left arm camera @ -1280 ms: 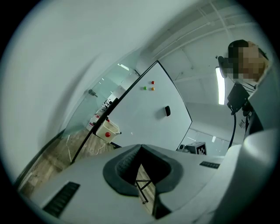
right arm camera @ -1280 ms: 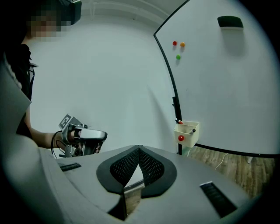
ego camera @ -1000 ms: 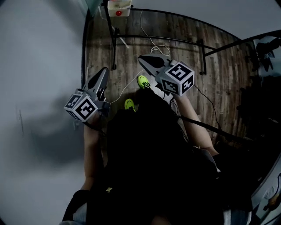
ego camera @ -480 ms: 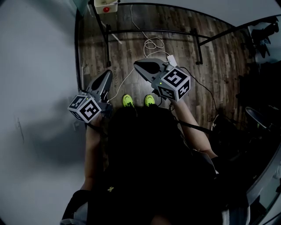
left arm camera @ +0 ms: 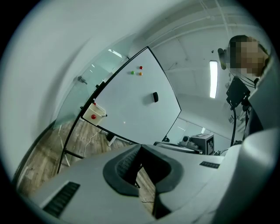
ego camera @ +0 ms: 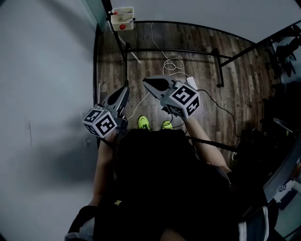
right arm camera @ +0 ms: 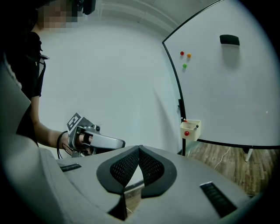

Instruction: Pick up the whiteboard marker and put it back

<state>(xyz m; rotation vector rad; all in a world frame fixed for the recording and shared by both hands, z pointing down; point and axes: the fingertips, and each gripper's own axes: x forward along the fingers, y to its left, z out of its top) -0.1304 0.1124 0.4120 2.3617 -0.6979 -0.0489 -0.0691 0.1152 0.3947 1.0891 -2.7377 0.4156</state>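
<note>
No marker shows plainly. A small white tray box [ego camera: 122,19] hangs at the whiteboard's [ego camera: 211,12] lower left corner. In the right gripper view the tray box [right arm camera: 190,130] holds a red round thing and a thin dark stick; I cannot tell what the stick is. My left gripper [ego camera: 125,88] and right gripper [ego camera: 145,81] float above the wooden floor, well short of the board, both pointing toward it. The left gripper [left arm camera: 141,146] has its jaws closed tip to tip with nothing in them. The right gripper [right arm camera: 139,147] is shut and empty too. The left gripper [right arm camera: 119,142] shows beside it.
The whiteboard [left arm camera: 135,100] carries a black eraser [left arm camera: 154,97] and three small coloured magnets [left arm camera: 140,68]. Its black stand legs [ego camera: 219,68] and a white cable [ego camera: 174,63] lie on the floor ahead. A wall [ego camera: 42,94] runs along the left. Green shoes [ego camera: 144,123] show below the grippers.
Both grippers have drifted closer together, still shut and empty. The person's feet have stepped and now stand side by side. The view has shifted slightly against the board's stand.
</note>
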